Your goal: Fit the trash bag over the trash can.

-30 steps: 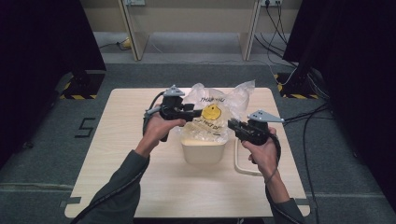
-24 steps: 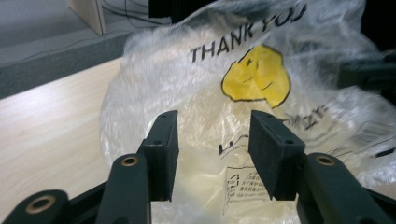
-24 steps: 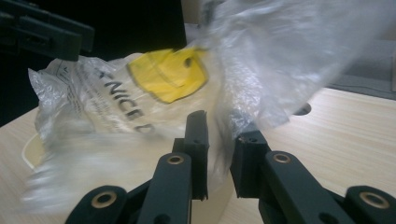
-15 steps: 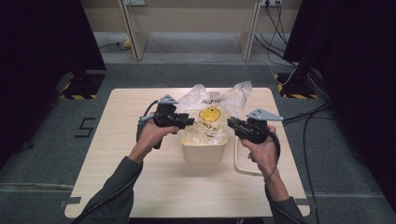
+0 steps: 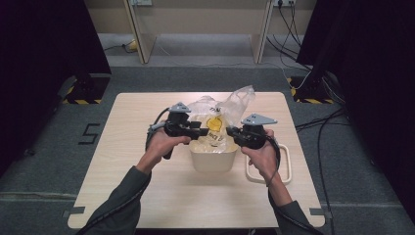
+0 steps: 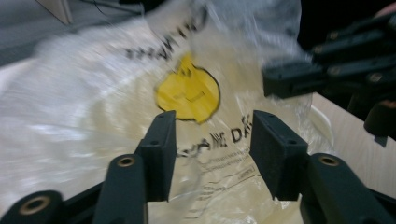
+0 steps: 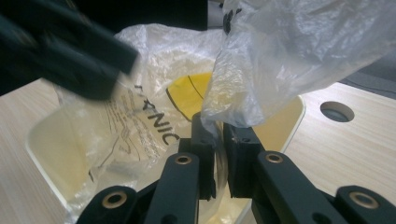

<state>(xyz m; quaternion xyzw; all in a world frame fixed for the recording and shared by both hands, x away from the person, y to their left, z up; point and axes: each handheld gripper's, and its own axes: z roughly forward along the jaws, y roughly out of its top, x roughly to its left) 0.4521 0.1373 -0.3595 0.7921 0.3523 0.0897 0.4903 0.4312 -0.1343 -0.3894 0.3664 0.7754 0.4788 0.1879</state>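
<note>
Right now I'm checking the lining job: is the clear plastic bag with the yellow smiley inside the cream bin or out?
Partly in: the clear plastic bag billows above the cream bin.

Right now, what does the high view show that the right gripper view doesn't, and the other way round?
High view alone: the whole light wooden table, the person's two forearms, the white looped handle lying beside the bin, and the grey floor marked with a 5.

Right gripper view alone: the right gripper closed on a fold of the clear plastic bag with a yellow smiley face, and a round hole in the tabletop.

Both: the bag, the cream plastic bin it lines, and the left gripper.
</note>
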